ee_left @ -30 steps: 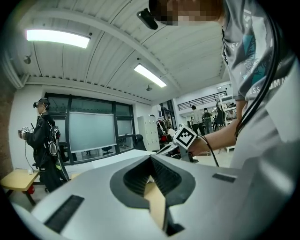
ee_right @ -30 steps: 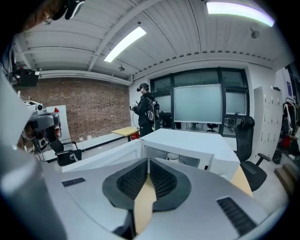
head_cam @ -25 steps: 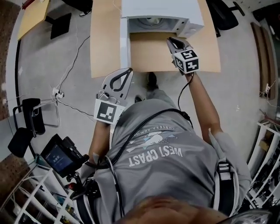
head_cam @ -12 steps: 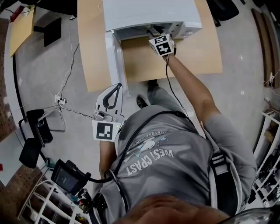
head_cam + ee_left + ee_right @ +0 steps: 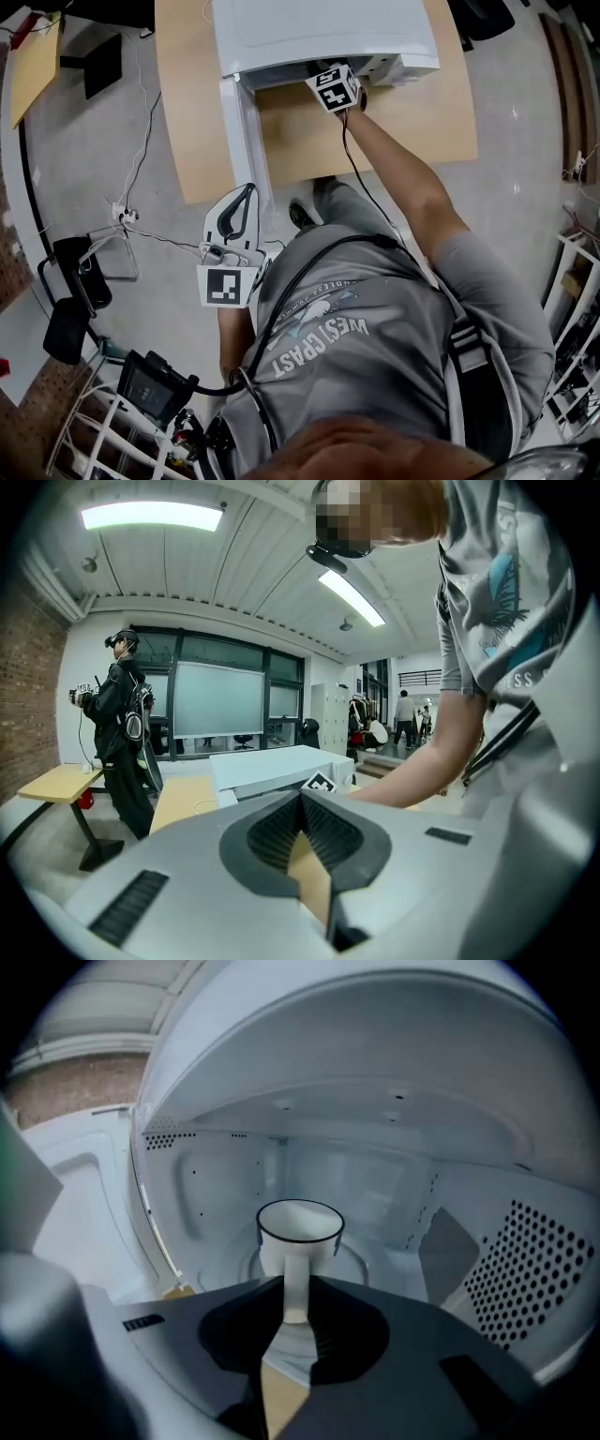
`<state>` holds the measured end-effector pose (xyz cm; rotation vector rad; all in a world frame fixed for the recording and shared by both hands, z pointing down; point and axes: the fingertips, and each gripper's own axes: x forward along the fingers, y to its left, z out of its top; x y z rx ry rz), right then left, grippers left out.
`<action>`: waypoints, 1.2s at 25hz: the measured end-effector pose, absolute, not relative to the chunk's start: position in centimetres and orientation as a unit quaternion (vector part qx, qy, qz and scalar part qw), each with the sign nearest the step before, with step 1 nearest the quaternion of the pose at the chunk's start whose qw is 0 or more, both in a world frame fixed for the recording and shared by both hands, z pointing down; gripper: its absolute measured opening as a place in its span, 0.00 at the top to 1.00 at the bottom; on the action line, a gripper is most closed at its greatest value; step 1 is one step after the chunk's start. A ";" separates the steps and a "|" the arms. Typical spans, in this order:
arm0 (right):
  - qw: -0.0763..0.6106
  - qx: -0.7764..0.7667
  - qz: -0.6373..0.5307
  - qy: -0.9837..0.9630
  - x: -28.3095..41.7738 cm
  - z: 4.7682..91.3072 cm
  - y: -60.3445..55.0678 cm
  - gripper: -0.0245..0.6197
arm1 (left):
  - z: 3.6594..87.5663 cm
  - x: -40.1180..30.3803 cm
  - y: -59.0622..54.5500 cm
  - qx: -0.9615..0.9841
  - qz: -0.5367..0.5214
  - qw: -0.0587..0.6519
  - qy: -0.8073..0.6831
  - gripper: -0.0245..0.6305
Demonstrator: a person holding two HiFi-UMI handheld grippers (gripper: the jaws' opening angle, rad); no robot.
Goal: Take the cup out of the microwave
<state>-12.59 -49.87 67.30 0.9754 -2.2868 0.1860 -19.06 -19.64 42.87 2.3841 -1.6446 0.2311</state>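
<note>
A white cup (image 5: 300,1230) with a dark rim stands upright on the turntable inside the white microwave (image 5: 319,33), its handle (image 5: 295,1288) pointing at me. My right gripper (image 5: 295,1283) reaches into the cavity. Its jaws have just been closing, and their tips now lie against both sides of the handle. In the head view only its marker cube (image 5: 336,89) shows at the microwave's mouth. My left gripper (image 5: 247,189) hangs shut and empty beside the person's left hip, well short of the open door (image 5: 246,122).
The microwave sits on a wooden table (image 5: 422,112). Cables (image 5: 141,141) trail over the floor at left, near a black chair (image 5: 70,281). A white wire rack (image 5: 103,431) stands at lower left. Another person (image 5: 127,733) stands far off.
My right gripper went from above the table in front of the microwave into its opening. The left gripper shifted only a little, lower and nearer the body.
</note>
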 end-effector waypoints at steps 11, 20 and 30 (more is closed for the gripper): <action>0.284 0.355 0.130 -0.881 -10.6 66.4 -44.8 0.85 | 41.9 -19.1 -18.4 0.818 0.079 0.108 -0.559 0.90; 0.267 0.359 0.134 -0.884 -7.9 63.4 -38.4 0.85 | 40.5 -19.0 -14.7 0.831 0.072 0.077 -0.546 0.90; 0.238 0.379 0.132 -0.884 -3.8 59.3 -34.3 0.85 | 40.3 -18.1 -13.6 0.848 0.071 0.058 -0.523 0.90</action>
